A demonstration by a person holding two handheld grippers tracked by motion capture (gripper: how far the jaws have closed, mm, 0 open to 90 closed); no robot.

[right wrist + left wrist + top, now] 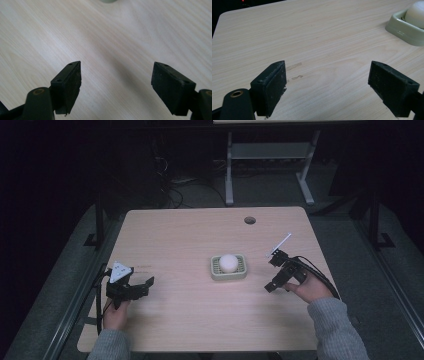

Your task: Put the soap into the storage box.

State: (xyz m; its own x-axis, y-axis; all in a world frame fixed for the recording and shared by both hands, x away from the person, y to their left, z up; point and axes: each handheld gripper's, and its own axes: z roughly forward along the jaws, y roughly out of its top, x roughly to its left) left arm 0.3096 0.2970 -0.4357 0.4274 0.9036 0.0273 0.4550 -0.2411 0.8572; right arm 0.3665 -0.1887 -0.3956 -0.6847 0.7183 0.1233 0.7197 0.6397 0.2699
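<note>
So far nothing is grasped: the left gripper (pixel 142 286) and the right gripper (pixel 273 271) both stand wide open and empty. The white soap (pixel 228 263) sits in its green dish (pixel 216 272) between them, nearer the right one, ahead of its jaws; picking up probably remains.

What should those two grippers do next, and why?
Probably bring the right gripper toward the white ball in the green dish. Both grippers are open and hold nothing; the right one looks nearer than the left gripper, and bare table lies between.
</note>
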